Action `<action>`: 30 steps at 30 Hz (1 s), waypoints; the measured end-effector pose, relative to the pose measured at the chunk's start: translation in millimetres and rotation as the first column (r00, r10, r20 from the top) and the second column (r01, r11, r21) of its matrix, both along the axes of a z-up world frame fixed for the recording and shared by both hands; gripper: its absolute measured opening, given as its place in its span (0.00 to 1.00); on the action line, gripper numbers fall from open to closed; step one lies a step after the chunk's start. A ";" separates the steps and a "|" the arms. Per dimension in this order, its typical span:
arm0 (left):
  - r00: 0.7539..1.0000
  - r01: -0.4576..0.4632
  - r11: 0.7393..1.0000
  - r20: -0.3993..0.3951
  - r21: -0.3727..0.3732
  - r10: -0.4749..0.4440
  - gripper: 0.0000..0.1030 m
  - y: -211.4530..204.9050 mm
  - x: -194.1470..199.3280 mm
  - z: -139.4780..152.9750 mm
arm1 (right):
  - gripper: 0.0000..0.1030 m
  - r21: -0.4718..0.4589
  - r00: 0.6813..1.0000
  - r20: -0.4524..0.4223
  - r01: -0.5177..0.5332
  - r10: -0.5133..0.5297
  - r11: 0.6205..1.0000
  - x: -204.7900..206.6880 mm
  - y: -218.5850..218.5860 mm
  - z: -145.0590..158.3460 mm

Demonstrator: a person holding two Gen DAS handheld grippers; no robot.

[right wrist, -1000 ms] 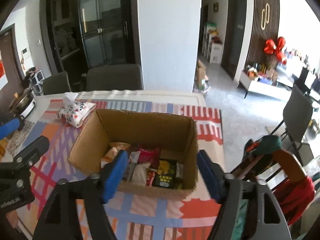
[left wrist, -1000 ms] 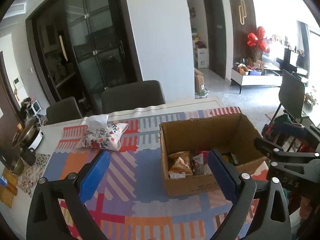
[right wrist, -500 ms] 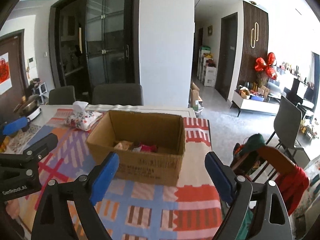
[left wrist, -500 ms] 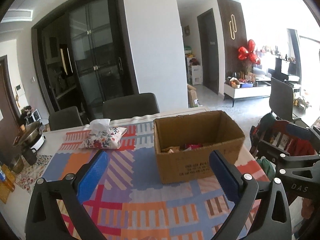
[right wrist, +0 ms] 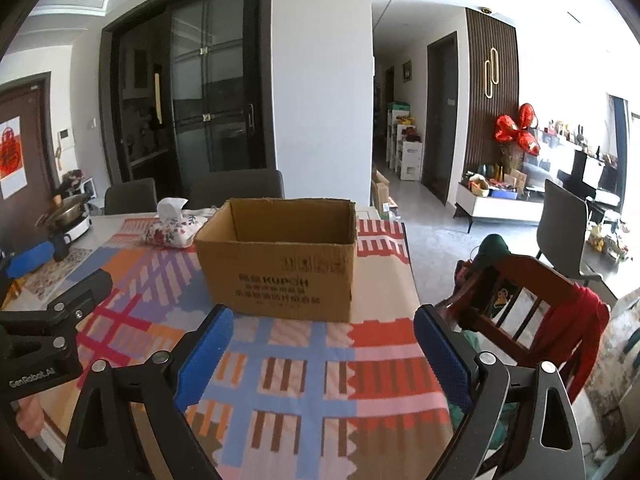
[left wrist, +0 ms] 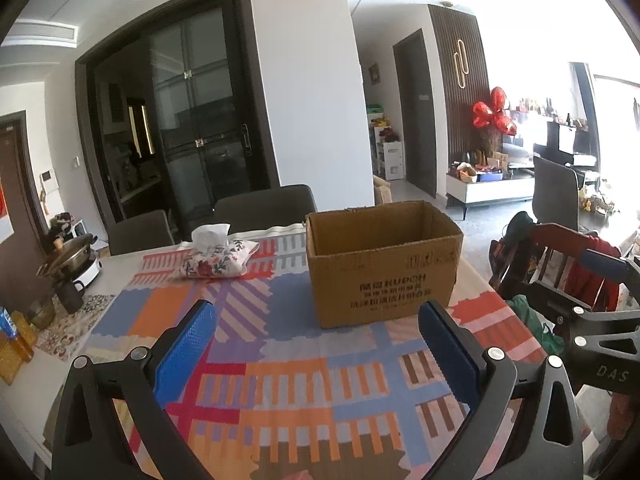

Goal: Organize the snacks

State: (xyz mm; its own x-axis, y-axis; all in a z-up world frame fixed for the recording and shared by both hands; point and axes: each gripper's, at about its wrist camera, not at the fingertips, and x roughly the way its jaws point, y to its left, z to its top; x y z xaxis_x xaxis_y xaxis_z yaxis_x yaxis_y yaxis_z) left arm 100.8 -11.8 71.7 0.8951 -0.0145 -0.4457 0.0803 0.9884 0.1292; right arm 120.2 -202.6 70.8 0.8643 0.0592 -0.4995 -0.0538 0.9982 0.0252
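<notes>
An open brown cardboard box (left wrist: 382,276) stands on the table's patterned cloth (left wrist: 280,360); it also shows in the right wrist view (right wrist: 280,268). Its contents are hidden below the rim from this low angle. My left gripper (left wrist: 316,340) is open and empty, low over the cloth in front of the box. My right gripper (right wrist: 324,344) is open and empty, also in front of the box. Each gripper shows at the edge of the other's view.
A floral tissue pouch (left wrist: 218,258) lies behind and left of the box. A pot and a dark cup (left wrist: 72,268) stand at the table's left end. Dark chairs (left wrist: 264,208) stand at the far side. A wooden chair with red cloth (right wrist: 532,304) stands right of the table.
Both grippers have dropped and pulled back from above the box to table level. The snacks inside, seen earlier, are now hidden by the box wall.
</notes>
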 end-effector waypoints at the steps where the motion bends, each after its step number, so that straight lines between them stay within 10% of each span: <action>1: 1.000 -0.002 1.000 0.002 -0.002 0.002 1.00 0.8 -3.7 -0.9 | 0.90 0.003 1.000 -0.001 -0.005 0.005 1.000 -4.3 0.5 -1.0; 30: 1.000 -0.019 1.000 0.011 0.004 0.019 1.00 0.5 -35.9 -17.6 | 0.92 0.030 0.999 0.051 0.001 -0.002 1.000 -43.2 2.7 -14.2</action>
